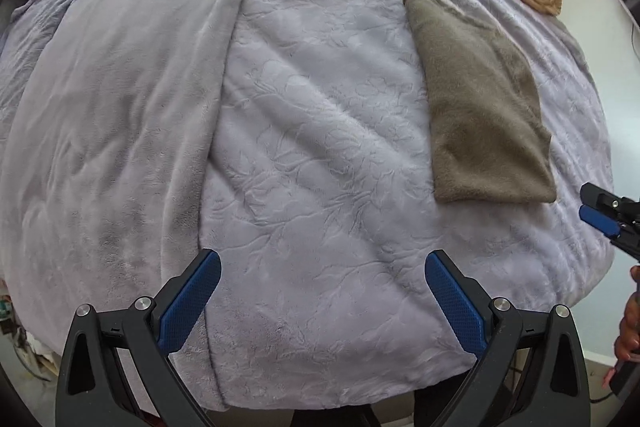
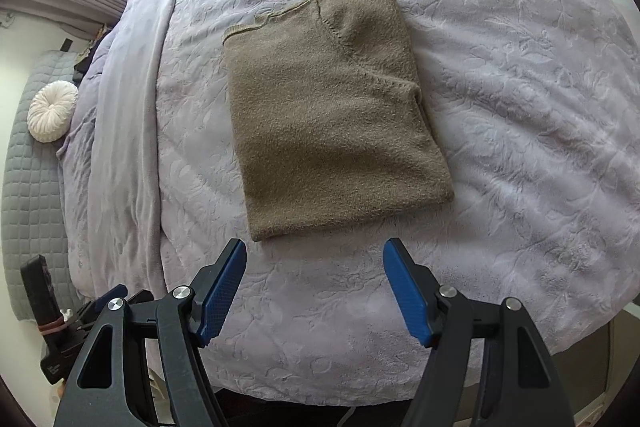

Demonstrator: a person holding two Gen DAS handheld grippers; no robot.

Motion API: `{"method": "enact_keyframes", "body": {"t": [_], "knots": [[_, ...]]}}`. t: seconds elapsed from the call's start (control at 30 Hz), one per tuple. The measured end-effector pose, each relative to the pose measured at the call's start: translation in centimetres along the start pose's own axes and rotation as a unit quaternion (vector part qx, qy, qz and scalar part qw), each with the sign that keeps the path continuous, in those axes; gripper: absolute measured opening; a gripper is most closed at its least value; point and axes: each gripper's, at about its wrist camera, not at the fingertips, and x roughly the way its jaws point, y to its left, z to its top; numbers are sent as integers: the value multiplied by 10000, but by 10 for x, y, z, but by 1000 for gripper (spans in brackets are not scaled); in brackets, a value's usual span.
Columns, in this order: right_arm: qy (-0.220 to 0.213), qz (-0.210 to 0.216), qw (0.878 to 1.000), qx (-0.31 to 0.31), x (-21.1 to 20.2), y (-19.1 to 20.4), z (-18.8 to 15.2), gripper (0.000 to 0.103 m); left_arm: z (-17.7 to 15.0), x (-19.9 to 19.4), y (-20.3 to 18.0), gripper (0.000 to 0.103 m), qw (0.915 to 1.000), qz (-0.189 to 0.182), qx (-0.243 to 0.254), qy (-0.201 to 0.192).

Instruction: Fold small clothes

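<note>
Folded brown sweater [image 2: 328,115] flat on lilac blanket [image 2: 500,107] near bed's foot edge, left gripper [image 1: 322,269] and right gripper [image 2: 314,261] both spread, empty.

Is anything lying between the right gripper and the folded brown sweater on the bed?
Nothing visible. The right gripper is open and empty, and only bare lavender blanket lies between it and the near edge of the brown sweater. The left gripper, also open, is off to the side, over the blanket.
</note>
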Motion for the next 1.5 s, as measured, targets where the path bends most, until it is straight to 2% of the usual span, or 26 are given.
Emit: {"method": "enact_keyframes", "body": {"t": [0.13, 0.33, 0.63, 1.0, 1.37, 1.5], "knots": [[-154, 39, 9999, 44, -9, -8, 10, 74, 16, -6, -8, 102, 9999, 70, -11, -88], [-275, 146, 9995, -67, -26, -26, 47, 74, 47, -29, -43, 102, 9988, 87, -185, -438], [-572, 401, 9970, -334, -55, -48, 102, 74, 83, -41, -94, 102, 9977, 262, 10, -627], [-374, 672, 9964, -352, -38, -84, 150, 74, 114, -13, -113, 102, 9984, 425, -81, -373], [167, 1060, 9942, -59, 12, -109, 166, 74, 140, 43, -126, 102, 9989, 435, 5, -157], [316, 1254, 9916, -26, 37, -117, 166, 74, 148, 71, -129, 102, 9995, 290, -11, -120]]}}
